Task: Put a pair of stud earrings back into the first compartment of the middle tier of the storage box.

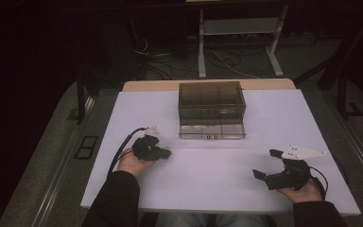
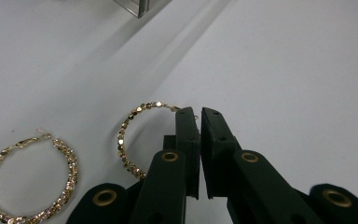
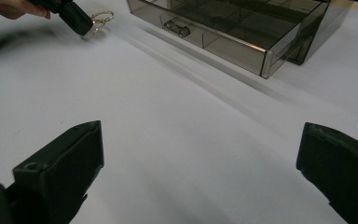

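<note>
White tabletop (image 1: 208,175) is seen under dim light, with a dark floor, loose cables and the legs of a pale metal frame behind it. Near the table's far edge a smoked transparent organiser box (image 1: 211,101) is set, its divided drawer (image 1: 211,130) pulled out toward the person; the same drawer, with a small handle on its front, is seen at the top of the right gripper view.

At the left, the left hand (image 1: 131,163) is rested on the table with its dark sleeve behind it, and the left gripper (image 1: 166,153) is pointed to the right and slightly away from the person, low over the surface. In the left gripper view its jaws are brought together, with a slim gap left between the pads, and the rim of a gold hoop earring (image 2: 131,135) is seen running in behind the left jaw; whether the wire is actually pinched cannot be told. A second gold hoop earring (image 2: 30,184) is laid flat on the white surface just beside the first, apart from the jaws.

At the right, the right hand (image 1: 307,189) is held near the table's near edge, and the right gripper (image 1: 266,163) is pointed left toward the table's middle, its jaws spread wide with nothing between them.

No readable writing or label is made out
</note>
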